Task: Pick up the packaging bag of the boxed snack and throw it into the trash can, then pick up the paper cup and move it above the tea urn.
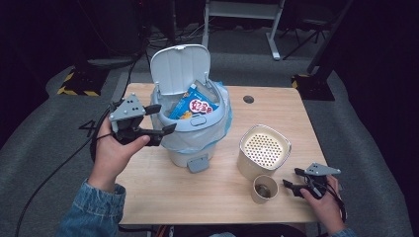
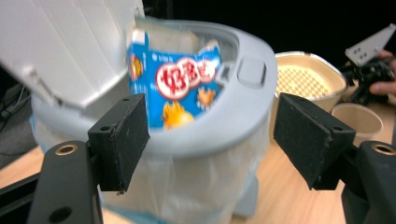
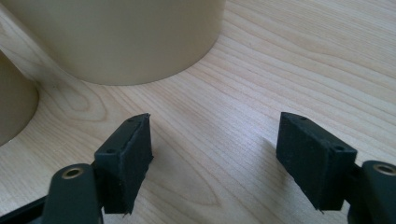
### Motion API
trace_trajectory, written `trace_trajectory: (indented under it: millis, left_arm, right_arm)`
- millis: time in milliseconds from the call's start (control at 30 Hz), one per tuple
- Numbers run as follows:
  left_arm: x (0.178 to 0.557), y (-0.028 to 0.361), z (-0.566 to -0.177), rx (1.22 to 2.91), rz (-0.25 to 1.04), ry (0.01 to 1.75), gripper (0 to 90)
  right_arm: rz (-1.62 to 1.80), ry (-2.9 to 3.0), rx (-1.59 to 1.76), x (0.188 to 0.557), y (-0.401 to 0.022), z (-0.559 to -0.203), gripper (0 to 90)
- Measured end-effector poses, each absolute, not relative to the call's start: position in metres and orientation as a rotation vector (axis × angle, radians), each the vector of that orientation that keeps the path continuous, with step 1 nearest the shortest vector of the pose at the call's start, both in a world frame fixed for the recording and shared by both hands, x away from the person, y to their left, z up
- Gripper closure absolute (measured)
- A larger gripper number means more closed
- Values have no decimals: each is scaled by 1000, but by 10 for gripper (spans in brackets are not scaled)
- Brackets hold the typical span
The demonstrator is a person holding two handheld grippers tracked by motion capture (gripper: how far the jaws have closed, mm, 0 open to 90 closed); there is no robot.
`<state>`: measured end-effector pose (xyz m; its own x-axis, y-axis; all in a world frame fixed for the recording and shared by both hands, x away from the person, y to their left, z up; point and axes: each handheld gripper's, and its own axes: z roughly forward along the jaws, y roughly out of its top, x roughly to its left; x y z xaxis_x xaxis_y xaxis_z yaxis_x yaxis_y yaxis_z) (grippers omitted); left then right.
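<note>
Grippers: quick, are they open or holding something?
Left gripper: open, holding nothing, beside the grey lidded plastic bin.
Right gripper: open, holding nothing.

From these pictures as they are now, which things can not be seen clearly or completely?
- Bin inside: in the high view the blue snack packet and the liner hide the bottom.
- Packet print: blurred in the left gripper view, too small in the high view.
- Paper cup contents: something dark inside, too small to name.
- Beige canister: cut off by the top edge in the right gripper view.

Blue snack packet (image 1: 193, 104) upright in open grey-white bin (image 1: 195, 136)
</note>
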<state>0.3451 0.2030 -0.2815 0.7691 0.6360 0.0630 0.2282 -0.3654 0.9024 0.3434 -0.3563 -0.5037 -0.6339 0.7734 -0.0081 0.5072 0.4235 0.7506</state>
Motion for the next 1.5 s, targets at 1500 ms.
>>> trace_trajectory:
  millis: [1500]
  left_arm:
    - [335,244,-488,2225,346,1053,236]
  right_arm:
    - [1339,2558,741,300,-300,-487,212]
